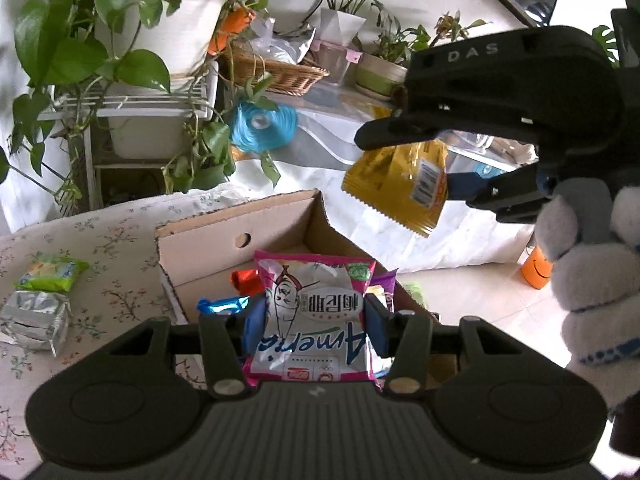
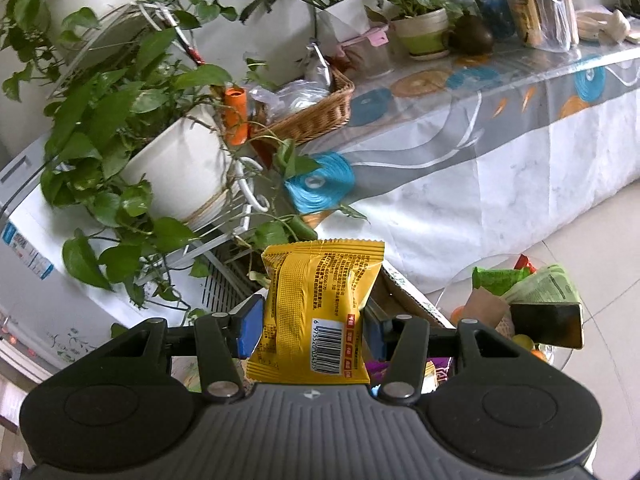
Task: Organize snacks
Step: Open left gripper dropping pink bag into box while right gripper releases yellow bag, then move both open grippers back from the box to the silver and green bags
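Against the back wall, a large white ceramic pot of trailing green pothos on a white wire plant stand. Just right of it, near the left end of a long table draped in a white cloth printed with blue and orange swirls, a woven wicker basket stuffed with clear plastic bags; beside the basket, an orange cylindrical container. Further along the table's back edge, a small white-and-green pot with a leafy plant, then a dark round brown object. On the pale tiled floor, an orange cup with a smiling face.
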`<state>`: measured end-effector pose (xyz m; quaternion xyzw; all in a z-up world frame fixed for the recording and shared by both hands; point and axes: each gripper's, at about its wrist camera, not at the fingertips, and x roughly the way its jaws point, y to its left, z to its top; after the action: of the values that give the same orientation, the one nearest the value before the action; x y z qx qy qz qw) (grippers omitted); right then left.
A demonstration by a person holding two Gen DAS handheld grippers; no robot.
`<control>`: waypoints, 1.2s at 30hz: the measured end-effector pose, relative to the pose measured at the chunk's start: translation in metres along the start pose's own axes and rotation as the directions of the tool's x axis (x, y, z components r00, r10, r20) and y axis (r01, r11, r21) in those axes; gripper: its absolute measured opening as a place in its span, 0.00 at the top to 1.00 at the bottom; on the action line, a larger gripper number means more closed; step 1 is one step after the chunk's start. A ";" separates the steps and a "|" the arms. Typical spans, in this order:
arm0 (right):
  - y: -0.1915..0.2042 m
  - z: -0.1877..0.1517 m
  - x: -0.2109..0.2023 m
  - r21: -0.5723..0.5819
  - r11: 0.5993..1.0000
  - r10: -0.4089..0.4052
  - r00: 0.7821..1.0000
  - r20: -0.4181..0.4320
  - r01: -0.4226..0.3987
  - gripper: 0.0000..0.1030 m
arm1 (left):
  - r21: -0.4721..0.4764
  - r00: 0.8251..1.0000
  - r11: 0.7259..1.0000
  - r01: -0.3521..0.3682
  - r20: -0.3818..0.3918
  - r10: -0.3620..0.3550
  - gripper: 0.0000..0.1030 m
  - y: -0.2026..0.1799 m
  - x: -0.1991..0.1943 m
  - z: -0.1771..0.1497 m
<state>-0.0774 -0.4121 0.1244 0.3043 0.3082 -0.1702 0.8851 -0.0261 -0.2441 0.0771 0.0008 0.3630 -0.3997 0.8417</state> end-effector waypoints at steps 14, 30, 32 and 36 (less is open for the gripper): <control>0.003 -0.001 0.004 0.040 0.999 0.018 1.000 -0.013 -0.018 0.24 | 0.020 0.999 1.000 -0.013 0.042 0.012 0.21 0.017 -0.026 0.011; 0.024 -0.009 0.012 -0.025 0.998 0.056 0.997 -0.050 -0.057 0.23 | -0.056 0.992 0.991 -0.124 0.014 0.125 0.20 0.087 -0.057 0.001; 0.028 -0.011 0.013 -0.038 0.998 0.057 0.997 -0.054 -0.059 0.22 | -0.059 0.988 0.987 -0.150 0.012 0.151 0.20 0.099 -0.062 0.001; 0.035 -0.015 0.017 -0.065 0.995 0.065 0.996 -0.067 -0.069 0.22 | -0.094 0.980 0.976 -0.197 -0.007 0.197 0.20 0.128 -0.071 -0.001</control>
<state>-0.0543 -0.3775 0.1194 0.2899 0.3320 -0.1201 0.8896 0.0302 -0.1094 0.0830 -0.0033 0.3787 -0.2966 0.8767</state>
